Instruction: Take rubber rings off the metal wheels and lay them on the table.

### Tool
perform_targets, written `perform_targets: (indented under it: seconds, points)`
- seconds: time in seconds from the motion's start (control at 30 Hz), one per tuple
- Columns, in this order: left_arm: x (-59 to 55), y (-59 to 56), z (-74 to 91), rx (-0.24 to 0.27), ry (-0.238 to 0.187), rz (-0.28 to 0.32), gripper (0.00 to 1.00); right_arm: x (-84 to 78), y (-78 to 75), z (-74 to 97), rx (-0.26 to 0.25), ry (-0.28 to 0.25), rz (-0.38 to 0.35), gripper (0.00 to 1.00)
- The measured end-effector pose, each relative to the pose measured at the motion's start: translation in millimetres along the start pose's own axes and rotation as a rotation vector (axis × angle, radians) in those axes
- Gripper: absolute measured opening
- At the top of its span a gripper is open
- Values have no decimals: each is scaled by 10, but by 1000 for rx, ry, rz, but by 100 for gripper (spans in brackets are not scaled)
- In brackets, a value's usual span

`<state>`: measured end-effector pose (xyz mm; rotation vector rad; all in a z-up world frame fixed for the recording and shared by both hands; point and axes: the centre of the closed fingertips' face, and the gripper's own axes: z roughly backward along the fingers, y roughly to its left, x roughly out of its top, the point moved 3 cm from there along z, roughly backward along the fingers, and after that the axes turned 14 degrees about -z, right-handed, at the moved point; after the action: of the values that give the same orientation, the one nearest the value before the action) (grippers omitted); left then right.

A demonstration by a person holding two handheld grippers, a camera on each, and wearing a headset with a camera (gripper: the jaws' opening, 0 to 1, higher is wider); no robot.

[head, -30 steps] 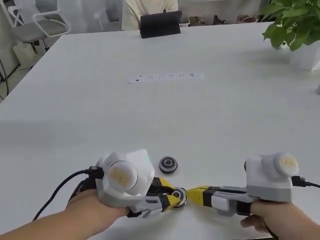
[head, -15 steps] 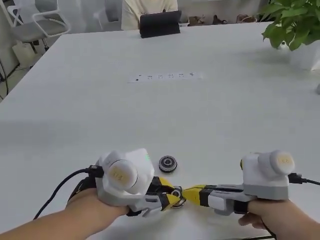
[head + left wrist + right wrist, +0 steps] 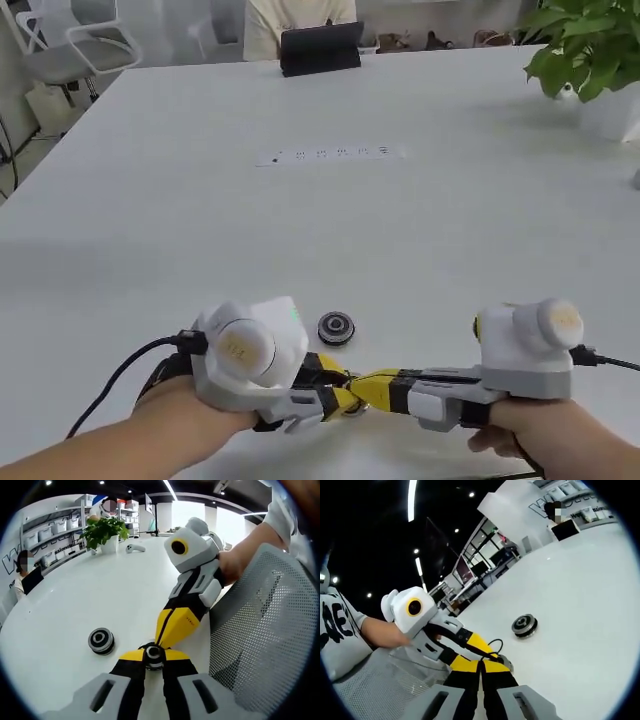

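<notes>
White table; at its near edge my left claw is pressed together on a metal wheel. My right claw meets it from the right, pinching its rubber ring, a thin loop standing off the rim. A second wheel lies just beyond. Wheel probably stiff, heavy; ring soft, stretchy, best gripped at its raised edge

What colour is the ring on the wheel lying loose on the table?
The ring is black; left gripper view shows it best.
</notes>
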<state>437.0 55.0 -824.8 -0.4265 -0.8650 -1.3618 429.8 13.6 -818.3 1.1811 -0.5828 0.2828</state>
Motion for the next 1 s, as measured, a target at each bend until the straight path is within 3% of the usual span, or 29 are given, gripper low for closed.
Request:
perform_targets:
  seconds: [0.23, 0.6, 1.0]
  points:
    - [11, 2, -2, -3, 1, -3, 8, -12, -113, 39, -50, 10, 12, 0]
    - [24, -9, 12, -32, 11, -2, 12, 1, -119, 41, -51, 15, 15, 0]
    - [114, -3, 200, -39, -39, 37, 19, 46, -79, 54, -33, 5, 14, 0]
